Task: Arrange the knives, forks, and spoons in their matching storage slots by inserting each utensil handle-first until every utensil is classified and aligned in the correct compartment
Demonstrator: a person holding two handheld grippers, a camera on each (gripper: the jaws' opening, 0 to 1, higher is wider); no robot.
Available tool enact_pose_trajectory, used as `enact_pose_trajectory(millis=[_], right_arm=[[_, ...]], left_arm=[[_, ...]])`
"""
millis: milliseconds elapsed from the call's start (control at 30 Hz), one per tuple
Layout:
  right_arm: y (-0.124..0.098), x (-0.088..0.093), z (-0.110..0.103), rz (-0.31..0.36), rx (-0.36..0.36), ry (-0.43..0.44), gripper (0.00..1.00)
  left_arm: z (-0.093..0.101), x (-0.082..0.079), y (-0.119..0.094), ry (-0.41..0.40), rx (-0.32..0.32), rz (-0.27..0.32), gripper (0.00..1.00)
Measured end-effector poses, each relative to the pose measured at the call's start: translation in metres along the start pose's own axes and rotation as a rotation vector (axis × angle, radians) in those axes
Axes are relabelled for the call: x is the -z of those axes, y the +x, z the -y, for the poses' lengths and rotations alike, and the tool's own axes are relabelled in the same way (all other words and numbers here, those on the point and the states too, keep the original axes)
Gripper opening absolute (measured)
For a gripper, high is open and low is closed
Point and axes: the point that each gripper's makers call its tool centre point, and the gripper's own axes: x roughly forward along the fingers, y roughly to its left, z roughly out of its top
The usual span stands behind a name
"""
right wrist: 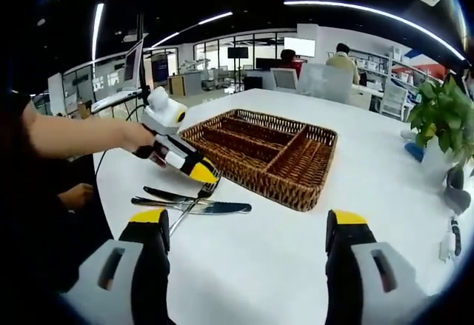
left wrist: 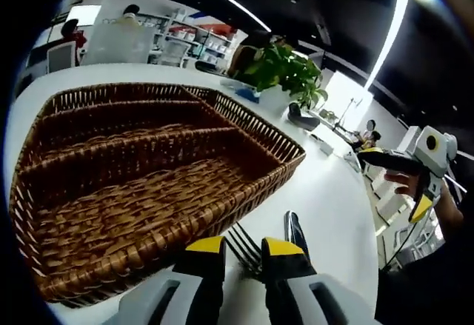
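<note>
While beside the wicker tray (right wrist: 296, 181), fork (left wrist: 244, 247) between left hand-held gripper (left wrist: 243, 249) jaws

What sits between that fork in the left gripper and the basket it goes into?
Nothing visible. The left gripper holds the fork right beside the wicker basket, whose near wall is the only thing to clear. The knife lies on the table, away from that path.
</note>
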Motion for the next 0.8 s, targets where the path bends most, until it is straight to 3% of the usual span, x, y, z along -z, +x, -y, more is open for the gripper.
enact_pose_trajectory(millis=[100,233,800], right_arm=[[0.0,0.001,0.0,-0.005,0.0,-0.002,0.88],[0.0,0.001,0.0,-0.007,-0.001,0.0,0.88],[0.006,-0.001,-0.006,-0.021,-0.019,-0.011,0.85]], left_arm=[[-0.005,0.002,0.0,0.031,-0.028,-0.003,0.1],[-0.002,0.001,-0.002,0.019,-0.006,0.011,0.08],[0.005,-0.003,-0.024,-0.114,0.047,0.07,0.02]])
